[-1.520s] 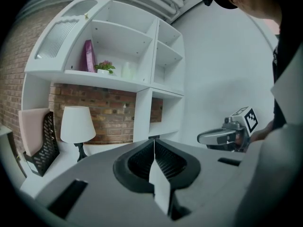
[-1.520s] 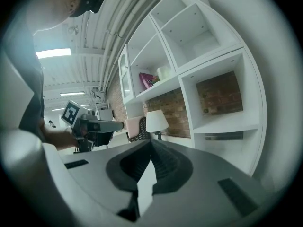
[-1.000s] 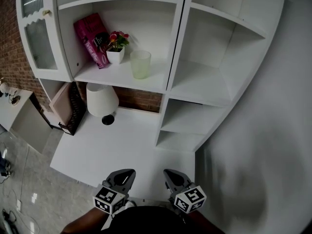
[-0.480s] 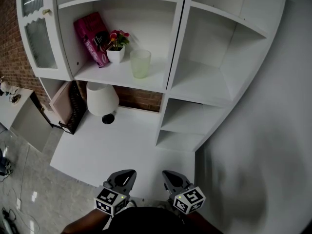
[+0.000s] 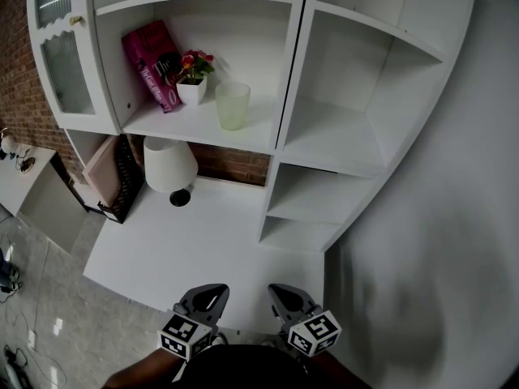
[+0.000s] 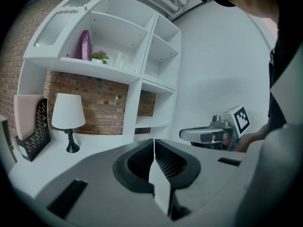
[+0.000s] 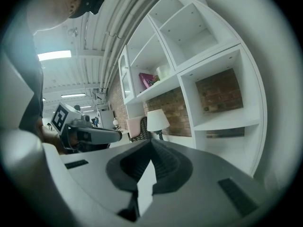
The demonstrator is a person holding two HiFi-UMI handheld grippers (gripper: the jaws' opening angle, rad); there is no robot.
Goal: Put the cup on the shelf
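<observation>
A pale green translucent cup [image 5: 233, 105] stands upright on the white shelf [image 5: 174, 123], right of a small potted flower [image 5: 193, 79]. In the left gripper view the cup [image 6: 120, 60] shows faintly on the same shelf. Both grippers hover low at the near edge of the desk, far from the cup. My left gripper [image 5: 206, 296] is shut and holds nothing. Beside it, my right gripper [image 5: 283, 296] has its jaws together, also with nothing in them. From the right gripper view the cup [image 7: 163, 72] sits high on the shelf.
A pink book [image 5: 152, 65] leans behind the flower. A white lamp [image 5: 169, 168] and a black mesh file holder [image 5: 123, 180] stand on the white desk [image 5: 195, 245]. A glass cabinet door [image 5: 65, 55] hangs open at left. More white compartments [image 5: 340, 136] lie to the right.
</observation>
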